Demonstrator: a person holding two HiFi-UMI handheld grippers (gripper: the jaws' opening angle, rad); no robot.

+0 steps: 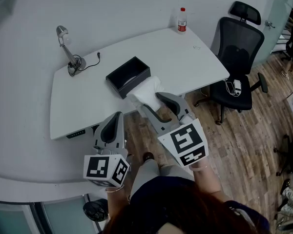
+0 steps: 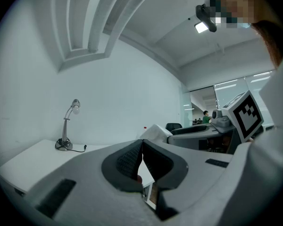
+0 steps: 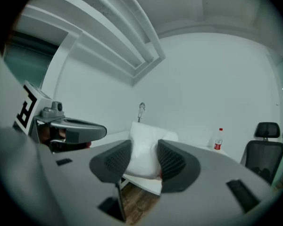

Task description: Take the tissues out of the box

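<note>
The right tool is closed on a soft white pack of tissues, its two dark pads pressing the pack's sides, which bulge between them in the right gripper view. The tissues are out of the black box and sit just beside its near right corner, over the front edge of the white desk. The box lies open-topped near the desk's middle. The left tool hangs in front of the box, off the desk's near edge, its jaws pressed together with nothing between them. Behind the box to the left is a small desk lamp with its cord; behind it to the right, at the far corner, stands a bottle with a red cap. A black office chair stands well to the right of the box.
</note>
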